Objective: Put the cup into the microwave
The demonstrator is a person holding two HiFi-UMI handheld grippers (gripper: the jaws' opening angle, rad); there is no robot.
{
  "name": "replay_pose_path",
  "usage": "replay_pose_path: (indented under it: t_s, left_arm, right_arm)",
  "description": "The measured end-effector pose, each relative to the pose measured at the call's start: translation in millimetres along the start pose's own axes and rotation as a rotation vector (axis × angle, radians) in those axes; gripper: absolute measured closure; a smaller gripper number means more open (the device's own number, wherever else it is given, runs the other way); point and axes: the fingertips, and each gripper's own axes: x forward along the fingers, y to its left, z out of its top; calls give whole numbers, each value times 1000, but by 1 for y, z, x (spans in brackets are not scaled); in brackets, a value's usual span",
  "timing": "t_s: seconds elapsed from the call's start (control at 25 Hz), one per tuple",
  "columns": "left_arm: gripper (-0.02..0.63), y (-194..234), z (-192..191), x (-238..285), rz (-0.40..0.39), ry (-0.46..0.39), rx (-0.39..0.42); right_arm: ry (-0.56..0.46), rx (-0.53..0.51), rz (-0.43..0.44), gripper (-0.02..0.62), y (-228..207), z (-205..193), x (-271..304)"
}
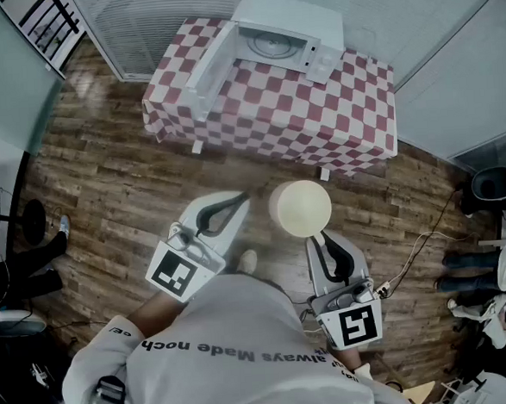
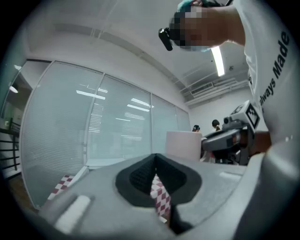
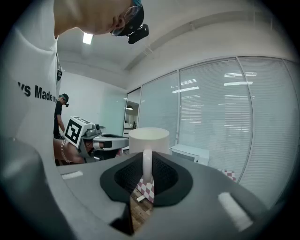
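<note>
Two grippers are up in front of the person, and only one has anything in it. On the left, the left gripper [image 1: 241,199] hangs with its jaws closed together and nothing between them; only a sliver of checked cloth shows through the slit in its own view [image 2: 155,161]. Just to its right is the cup [image 1: 300,207], upright with its mouth up, riding at the very tip of the right gripper [image 1: 324,239]. The right gripper view shows the grip clearly: the jaws [image 3: 146,161] are pinched on the cup's handle [image 3: 147,165], and the bowl [image 3: 148,139] stands above and beyond them.

Now the relation that matters. The microwave [image 1: 288,30] sits on the checked table [image 1: 351,121], straight ahead of the cup-carrying gripper and well apart from it, with bare floor between. Its cavity faces back toward the tool. The door [image 1: 211,66] is swung open on the left side, ahead of the empty gripper. My read is that the right gripper is the one to go forward. The cup should lead, handle trailing, keeping right of that open door. The left gripper has nothing to do unless the door needs steadying.
</note>
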Motion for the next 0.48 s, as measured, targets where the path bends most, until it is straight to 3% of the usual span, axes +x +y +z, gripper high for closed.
replay_pose_path:
  t_s: [0.48]
  left_arm:
    - [601,-13,4,10,4,-7,-5]
  right_arm:
    - [-25,30,10,549,-6,3,-10]
